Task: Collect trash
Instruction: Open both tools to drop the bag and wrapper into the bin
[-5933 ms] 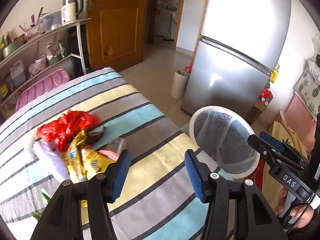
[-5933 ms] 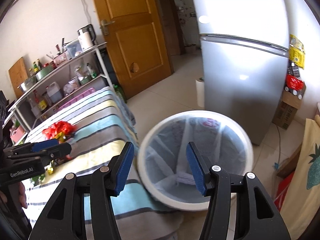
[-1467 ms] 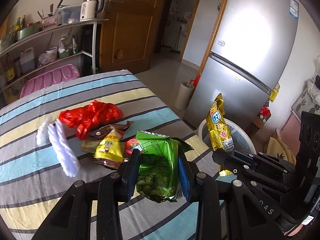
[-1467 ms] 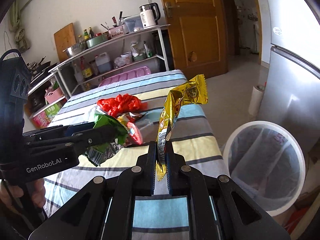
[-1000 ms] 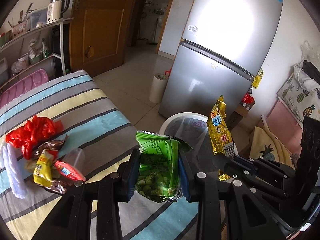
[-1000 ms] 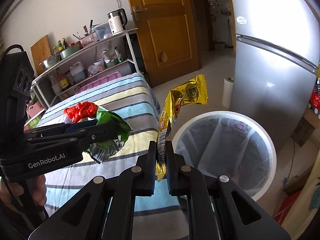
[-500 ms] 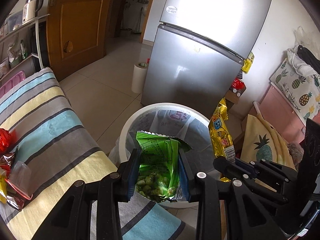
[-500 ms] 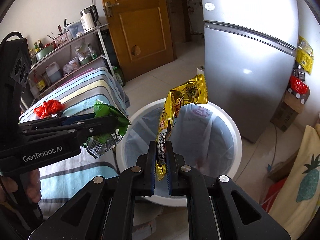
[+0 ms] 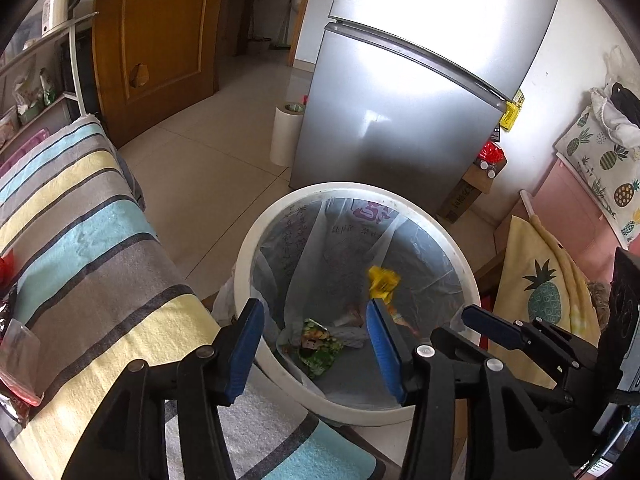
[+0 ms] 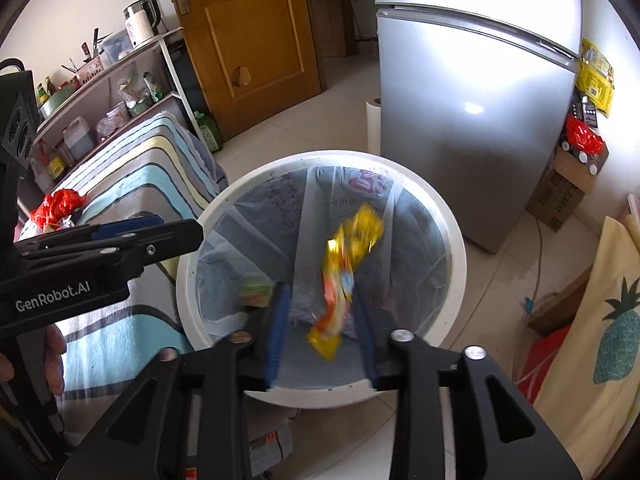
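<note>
the gold snack wrapper (image 10: pixel 346 276) is blurred in mid-fall, long axis roughly upright, just ahead of the right gripper (image 10: pixel 322 320), whose jaws have just been opening and no longer press it. the green pea packet (image 9: pixel 316 346) lies at the bottom of the lined white bin (image 9: pixel 256 236), below the left gripper (image 9: pixel 314 344), which has also just been opening and holds nothing. more trash, a red plastic bag (image 10: pixel 56 206) among it, waits on the striped table (image 9: pixel 80 240) to the left, nearer the left hand; the way back looks unobstructed.
</note>
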Available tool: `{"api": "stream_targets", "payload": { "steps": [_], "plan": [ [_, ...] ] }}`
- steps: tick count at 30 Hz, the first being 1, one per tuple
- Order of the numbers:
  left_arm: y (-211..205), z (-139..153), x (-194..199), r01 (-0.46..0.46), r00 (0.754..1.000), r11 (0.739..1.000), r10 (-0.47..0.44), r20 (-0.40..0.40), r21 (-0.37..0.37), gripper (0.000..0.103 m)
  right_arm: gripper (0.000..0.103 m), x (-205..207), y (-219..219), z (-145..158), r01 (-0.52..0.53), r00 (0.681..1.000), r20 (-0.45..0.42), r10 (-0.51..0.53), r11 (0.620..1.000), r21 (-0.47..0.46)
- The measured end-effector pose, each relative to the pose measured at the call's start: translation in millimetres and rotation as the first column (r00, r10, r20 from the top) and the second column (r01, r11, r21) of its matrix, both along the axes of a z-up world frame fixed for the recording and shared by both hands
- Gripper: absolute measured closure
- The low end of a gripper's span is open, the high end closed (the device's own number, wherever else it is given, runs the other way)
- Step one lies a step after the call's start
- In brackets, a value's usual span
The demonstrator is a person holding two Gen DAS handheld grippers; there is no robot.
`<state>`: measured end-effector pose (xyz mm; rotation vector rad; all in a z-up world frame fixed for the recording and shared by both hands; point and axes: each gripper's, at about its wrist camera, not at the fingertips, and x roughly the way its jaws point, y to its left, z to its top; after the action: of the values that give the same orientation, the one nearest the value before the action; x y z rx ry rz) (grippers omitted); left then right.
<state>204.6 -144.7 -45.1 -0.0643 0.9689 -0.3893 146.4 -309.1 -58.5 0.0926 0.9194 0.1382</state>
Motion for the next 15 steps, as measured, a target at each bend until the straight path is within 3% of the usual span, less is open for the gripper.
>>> {"api": "stream_targets", "payload": {
  "steps": [7,15],
  "plan": [
    [18,15,-14,-0.023,0.999,1.000,0.024,0.044,-0.010,0.049,0.062,-5,5,10,0.005,0.999,0.041,-0.005,1.000,0.011],
    [72,40,-38,-0.138,0.984,0.990,0.137,0.113,-0.005,0.049,0.062,-9,37,27,-0.058,0.994,0.099,0.054,0.998,0.038]
  ]
}}
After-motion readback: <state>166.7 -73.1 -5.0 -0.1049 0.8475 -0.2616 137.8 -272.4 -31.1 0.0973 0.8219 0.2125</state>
